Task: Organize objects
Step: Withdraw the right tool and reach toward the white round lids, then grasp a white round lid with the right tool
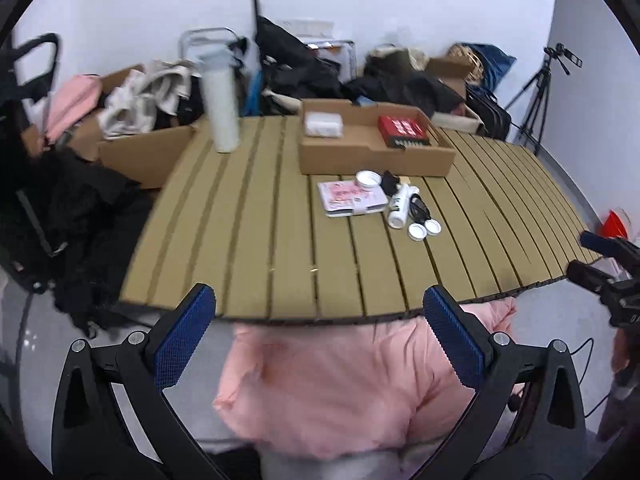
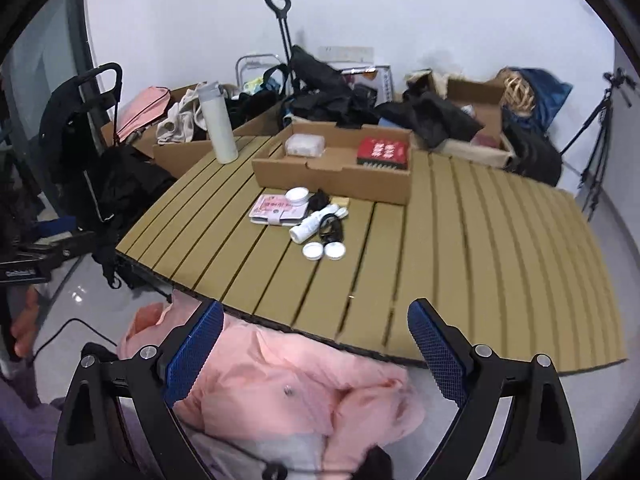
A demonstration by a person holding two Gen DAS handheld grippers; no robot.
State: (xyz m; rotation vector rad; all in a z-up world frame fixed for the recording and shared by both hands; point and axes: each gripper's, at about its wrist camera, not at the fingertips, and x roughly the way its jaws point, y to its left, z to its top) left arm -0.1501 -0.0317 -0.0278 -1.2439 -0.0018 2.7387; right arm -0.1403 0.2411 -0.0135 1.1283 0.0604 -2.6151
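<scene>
1. Objects for sorting lie in a small cluster on the slatted table [image 1: 248, 216], well beyond both grippers and just in front of the cardboard tray [image 1: 372, 148].
2. Left gripper [image 1: 320, 334]: its blue-padded jaws stand wide with nothing between them, hanging over the near table edge and a pink jacket [image 1: 340, 380] below it.
3. Right gripper [image 2: 316, 344]: its jaws also stand wide and hold nothing, over the same pink jacket and the near table edge.
4. In the cluster, a pink patterned wallet [image 2: 276, 209] lies to the left, with a round white jar [image 2: 299, 196] touching its far right corner.
5. A white bottle [image 2: 310, 224] lies on its side just right of the wallet, beside a dark tangled item [image 2: 332, 232] that I cannot identify.
6. Two small white lids [image 2: 324, 251] sit side by side nearest the grippers.
7. The tray holds a pale packet [image 2: 304, 145] at its left and a red box [image 2: 383, 153] at its right.
8. A tall white flask [image 2: 218, 124] stands upright at the far left of the table.
9. Only the left view shows the right gripper from outside, at its right border [image 1: 608, 276], with a red object [image 1: 614, 224] behind it.
10. Only the right view shows the left gripper's body at its left border [image 2: 36, 256], with part of a hand [image 2: 26, 328] below it.
11. Both views show bags and clothing heaped beyond the table, and a tripod [image 2: 600, 148] at far right.
</scene>
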